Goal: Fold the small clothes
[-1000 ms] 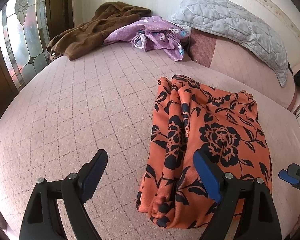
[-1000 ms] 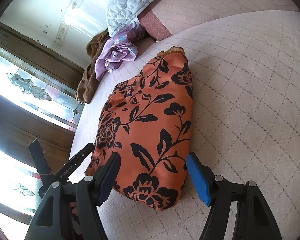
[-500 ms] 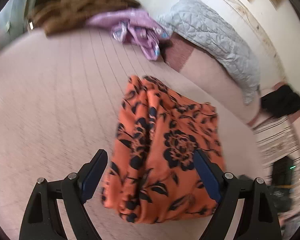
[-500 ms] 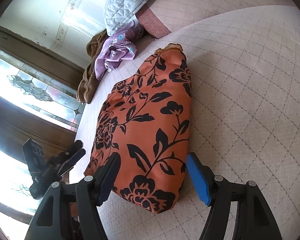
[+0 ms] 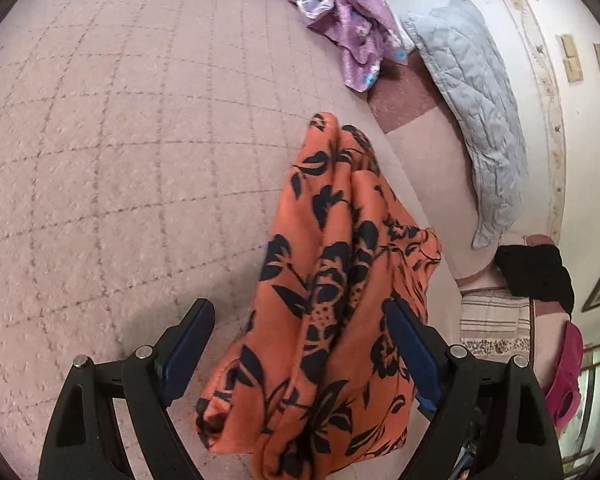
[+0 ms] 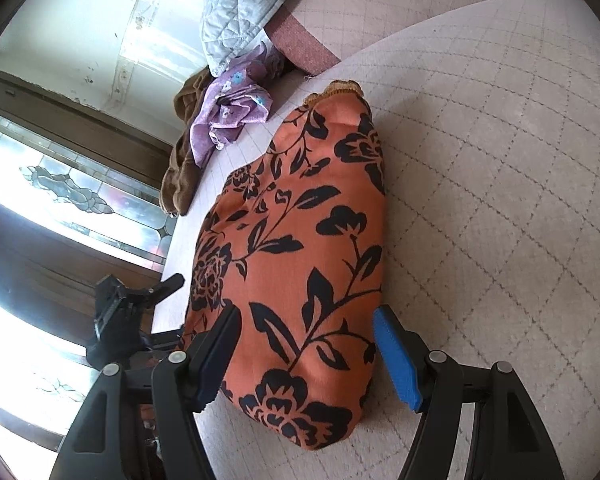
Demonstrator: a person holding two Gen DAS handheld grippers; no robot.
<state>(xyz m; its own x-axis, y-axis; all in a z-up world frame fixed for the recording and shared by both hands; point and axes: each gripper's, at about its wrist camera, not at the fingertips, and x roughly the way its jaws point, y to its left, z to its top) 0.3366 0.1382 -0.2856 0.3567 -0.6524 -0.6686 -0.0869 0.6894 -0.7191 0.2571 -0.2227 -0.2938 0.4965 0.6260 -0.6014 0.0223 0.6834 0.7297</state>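
Note:
An orange garment with black flowers (image 5: 332,320) lies folded on the pink quilted bed (image 5: 120,160); it also shows in the right wrist view (image 6: 300,264). My left gripper (image 5: 300,348) is open, its jaws standing to either side of the garment's near end. My right gripper (image 6: 306,352) is open, its jaws straddling the garment's near corner. The left gripper shows in the right wrist view (image 6: 140,304), at the garment's left edge.
A purple flowered cloth (image 5: 352,28) and a brown cloth (image 6: 184,160) lie at the far side of the bed. A grey quilted pillow (image 5: 476,120) leans on the wall. A black item (image 5: 536,276) and a pink item (image 5: 568,376) lie off the bed.
My left gripper has swung right and tilted, and now straddles the garment's near end. My right gripper has edged closer to the garment. Both stay open.

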